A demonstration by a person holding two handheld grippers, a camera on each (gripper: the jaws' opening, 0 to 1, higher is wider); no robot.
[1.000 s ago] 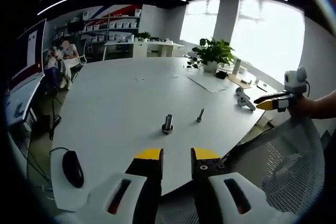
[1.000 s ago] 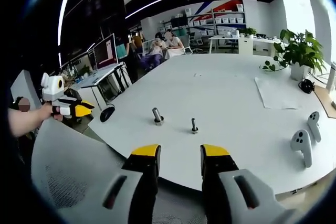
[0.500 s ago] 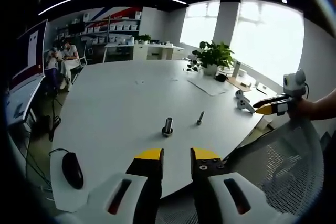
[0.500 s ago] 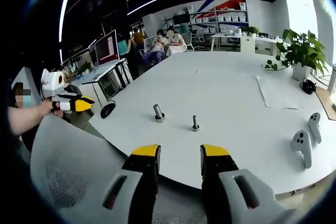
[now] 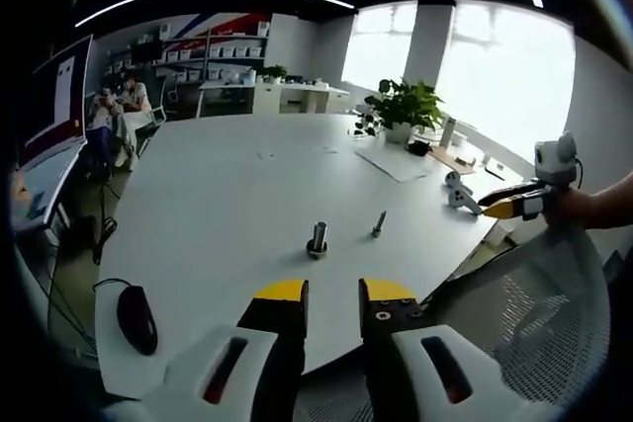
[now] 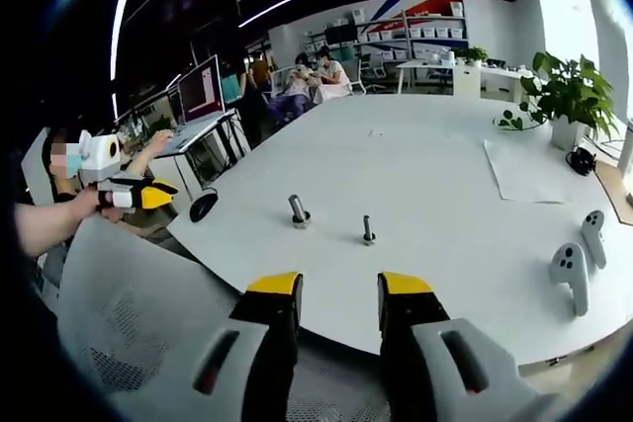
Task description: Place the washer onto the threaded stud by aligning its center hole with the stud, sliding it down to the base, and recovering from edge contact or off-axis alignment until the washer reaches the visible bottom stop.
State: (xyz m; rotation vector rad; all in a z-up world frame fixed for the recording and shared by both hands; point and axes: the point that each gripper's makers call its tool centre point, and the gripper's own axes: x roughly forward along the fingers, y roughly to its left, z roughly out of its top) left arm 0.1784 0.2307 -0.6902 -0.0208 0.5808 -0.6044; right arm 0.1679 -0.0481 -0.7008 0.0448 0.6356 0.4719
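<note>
A thick grey stud (image 5: 316, 240) with a wider base stands upright on the white table (image 5: 218, 205). A thinner bolt (image 5: 377, 224) stands just right of it. The right gripper view has the same stud (image 6: 297, 211) and bolt (image 6: 367, 231). I cannot make out a washer at this distance. My left gripper (image 5: 332, 292) is open and holds nothing, well short of the table edge. My right gripper (image 6: 339, 286) is open with nothing between its fingers. A hand holds each gripper above a mesh chair back: the right gripper (image 5: 509, 197), the left gripper (image 6: 138, 195).
A grey mesh chair back (image 5: 534, 323) lies between the grippers and the table. A black mouse (image 5: 136, 318) sits at the left edge. Two white controllers (image 6: 572, 274), a paper sheet (image 6: 519, 175) and a potted plant (image 5: 401, 101) are on the right. People sit at desks far back.
Both views have drifted only slightly with the hands. The stud and the bolt stand where they were, and both grippers stay open.
</note>
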